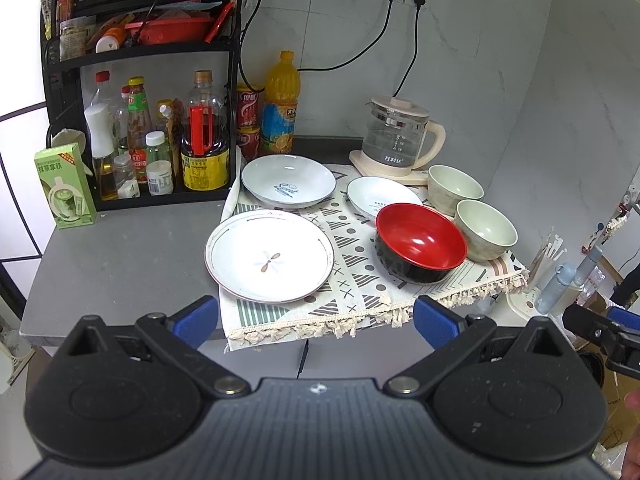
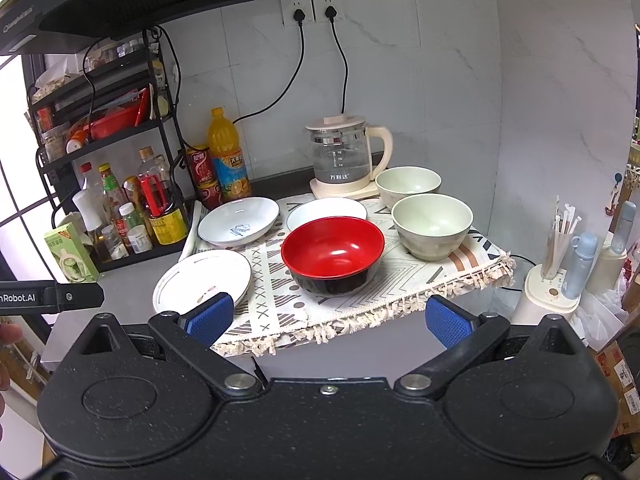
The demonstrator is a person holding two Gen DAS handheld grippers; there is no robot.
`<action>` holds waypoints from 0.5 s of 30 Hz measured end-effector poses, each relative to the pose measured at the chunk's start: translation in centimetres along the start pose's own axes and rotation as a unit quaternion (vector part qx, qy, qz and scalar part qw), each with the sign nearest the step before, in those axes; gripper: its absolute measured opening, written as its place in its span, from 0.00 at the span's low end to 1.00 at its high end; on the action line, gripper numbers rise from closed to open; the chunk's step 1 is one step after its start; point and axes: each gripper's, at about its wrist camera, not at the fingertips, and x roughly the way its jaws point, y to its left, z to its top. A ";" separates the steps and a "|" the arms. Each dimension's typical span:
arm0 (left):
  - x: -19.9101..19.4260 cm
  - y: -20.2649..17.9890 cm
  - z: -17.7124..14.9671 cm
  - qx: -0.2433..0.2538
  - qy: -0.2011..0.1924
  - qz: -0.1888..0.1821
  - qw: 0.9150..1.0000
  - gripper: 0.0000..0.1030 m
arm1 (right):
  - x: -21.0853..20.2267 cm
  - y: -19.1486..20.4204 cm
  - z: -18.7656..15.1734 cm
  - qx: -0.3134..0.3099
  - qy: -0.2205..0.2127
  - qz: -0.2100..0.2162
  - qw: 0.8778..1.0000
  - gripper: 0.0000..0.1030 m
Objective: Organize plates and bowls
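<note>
On a patterned cloth [image 1: 352,292] [image 2: 360,292] lie a flat white plate with a flower mark [image 1: 269,256] [image 2: 202,280], a deeper white plate with blue lettering [image 1: 289,182] [image 2: 239,221] behind it, and a small white dish [image 1: 380,197] [image 2: 326,209]. A red and black bowl [image 1: 421,242] [image 2: 333,254] stands in front of two pale green bowls [image 1: 455,189] [image 1: 486,230] [image 2: 408,184] [image 2: 432,226]. My left gripper [image 1: 316,322] hangs open short of the cloth's front edge. My right gripper [image 2: 330,318] is open too, below the red bowl.
A black rack of bottles and jars [image 1: 160,140] [image 2: 120,208] stands at the left, with a green carton [image 1: 66,186] beside it. A juice bottle [image 1: 280,104], cans and a glass kettle [image 1: 396,136] [image 2: 344,156] line the back wall. Straws and a bottle [image 2: 560,248] stand right of the counter.
</note>
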 end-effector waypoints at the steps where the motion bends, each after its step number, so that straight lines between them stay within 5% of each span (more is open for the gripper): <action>1: 0.2 0.0 0.0 0.000 0.001 0.000 1.000 0.99 | 0.2 0.0 0.0 -0.001 0.002 0.000 1.000 1.00; 15: 3.8 0.0 2.1 -0.008 0.018 0.005 1.000 1.00 | 3.3 -0.8 0.7 0.000 0.017 -0.006 1.000 1.00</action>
